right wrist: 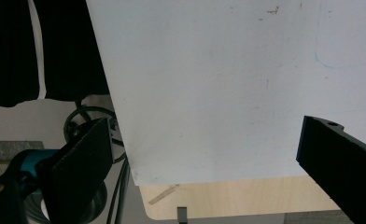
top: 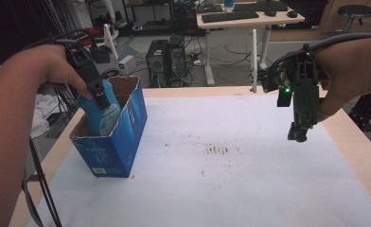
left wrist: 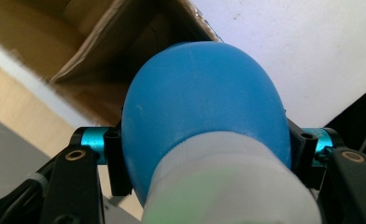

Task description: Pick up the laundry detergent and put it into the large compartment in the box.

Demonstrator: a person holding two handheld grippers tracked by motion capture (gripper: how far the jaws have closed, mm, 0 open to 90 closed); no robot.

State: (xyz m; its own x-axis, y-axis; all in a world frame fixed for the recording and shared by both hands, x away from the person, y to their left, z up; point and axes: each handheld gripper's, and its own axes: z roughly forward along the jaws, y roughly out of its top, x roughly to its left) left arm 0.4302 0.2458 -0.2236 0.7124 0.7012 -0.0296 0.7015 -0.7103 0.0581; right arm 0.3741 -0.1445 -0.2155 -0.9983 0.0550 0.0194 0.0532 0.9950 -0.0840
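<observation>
A blue bottle (top: 101, 111) with a round label stands tilted in an open blue cardboard box (top: 119, 142) at the table's left. My left gripper (top: 96, 90) is shut on the bottle's upper part, above the box. In the left gripper view the blue bottle (left wrist: 204, 107) sits squeezed between both jaws, its white cap end (left wrist: 228, 186) nearest the camera, the brown inside of the box (left wrist: 111, 60) behind it. My right gripper (top: 301, 135) hangs above the table's right side, pointing down. In the right gripper view its jaws stand wide apart with nothing between them (right wrist: 204, 163).
A white sheet (top: 231, 165) covers the table, with a patch of brown specks (top: 217, 150) near its middle. The wooden table edge (top: 358, 142) runs along the right. Behind the table stand computer towers (top: 167, 56) and a desk with keyboards (top: 231, 16).
</observation>
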